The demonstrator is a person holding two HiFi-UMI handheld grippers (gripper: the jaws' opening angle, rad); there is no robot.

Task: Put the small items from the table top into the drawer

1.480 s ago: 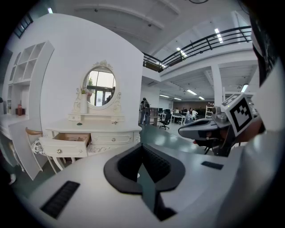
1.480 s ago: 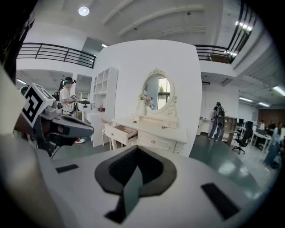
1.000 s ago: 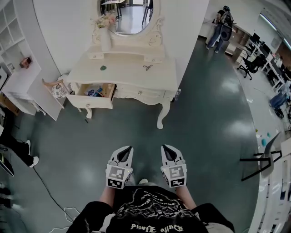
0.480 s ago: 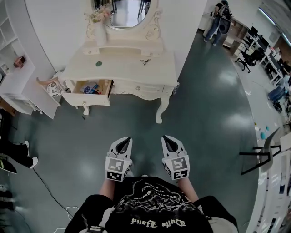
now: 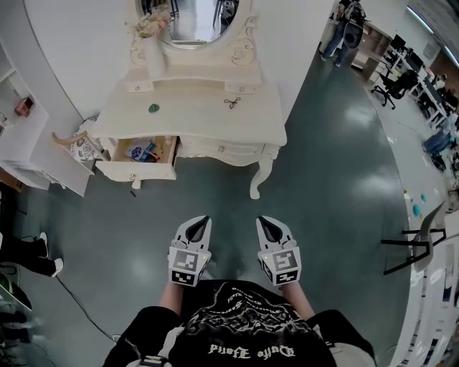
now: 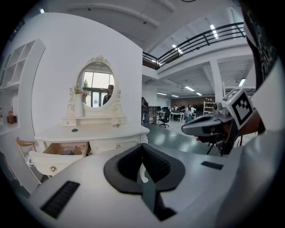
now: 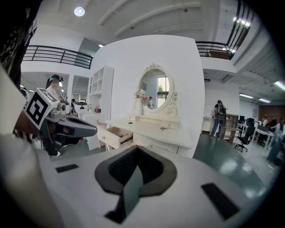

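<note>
A cream dressing table [image 5: 201,118] stands ahead across the green floor. On its top lie a small green item [image 5: 153,108] and a small black item [image 5: 232,103]. Its left drawer [image 5: 140,152] is pulled out and holds several things. My left gripper [image 5: 201,224] and right gripper [image 5: 265,224] hang side by side in front of my body, well short of the table. Both are shut with nothing between the jaws. The left gripper view shows the table [image 6: 91,132] and open drawer [image 6: 55,154]; the right gripper view shows the drawer [image 7: 116,133] too.
An oval mirror [image 5: 193,18] and a vase of flowers [image 5: 155,56] stand at the table's back. White shelving [image 5: 29,136] is on the left, with a person's legs [image 5: 29,252] below it. A black stool [image 5: 416,244] stands at the right, people [image 5: 344,25] far back.
I have walked nearer the dressing table, which looks larger in the head view. Both grippers came along side by side and stayed shut.
</note>
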